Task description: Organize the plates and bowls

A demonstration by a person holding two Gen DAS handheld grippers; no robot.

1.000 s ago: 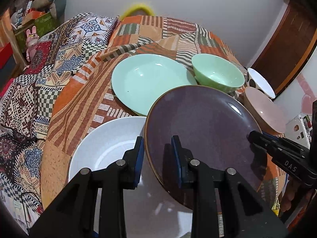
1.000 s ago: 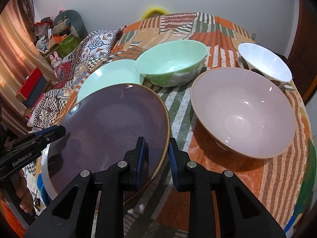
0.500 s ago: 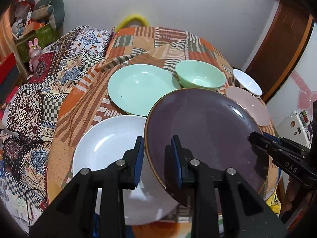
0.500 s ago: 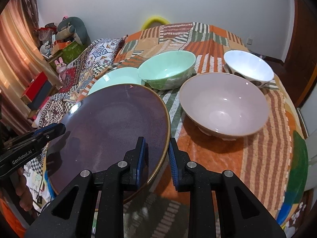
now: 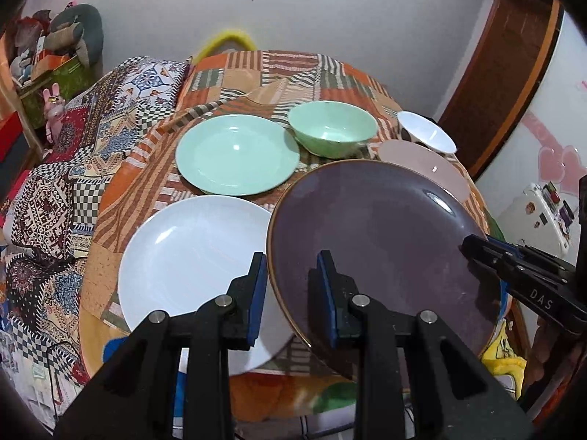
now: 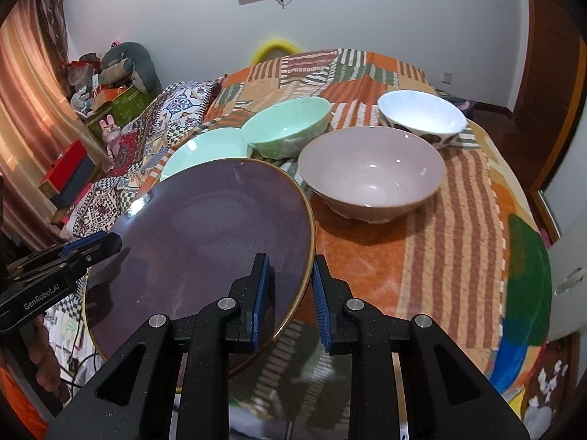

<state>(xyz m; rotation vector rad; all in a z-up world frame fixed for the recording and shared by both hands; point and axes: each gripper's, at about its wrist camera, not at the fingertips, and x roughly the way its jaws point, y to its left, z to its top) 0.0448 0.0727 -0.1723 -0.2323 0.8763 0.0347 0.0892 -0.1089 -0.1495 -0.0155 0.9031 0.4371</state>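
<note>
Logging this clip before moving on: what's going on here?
A person holds a dark purple round plate with a gold rim between two hand-held tools, the left tool and the right tool each clamped on opposite edges. The plate is off the patchwork-cloth table. On the table sit a white plate, a mint green plate, and mint green, pink and white bowls.

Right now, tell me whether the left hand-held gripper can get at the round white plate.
Probably not: the left hand-held gripper is shut on the dark purple plate, shared with the right hand-held gripper. The round white plate lies uncovered.
</note>
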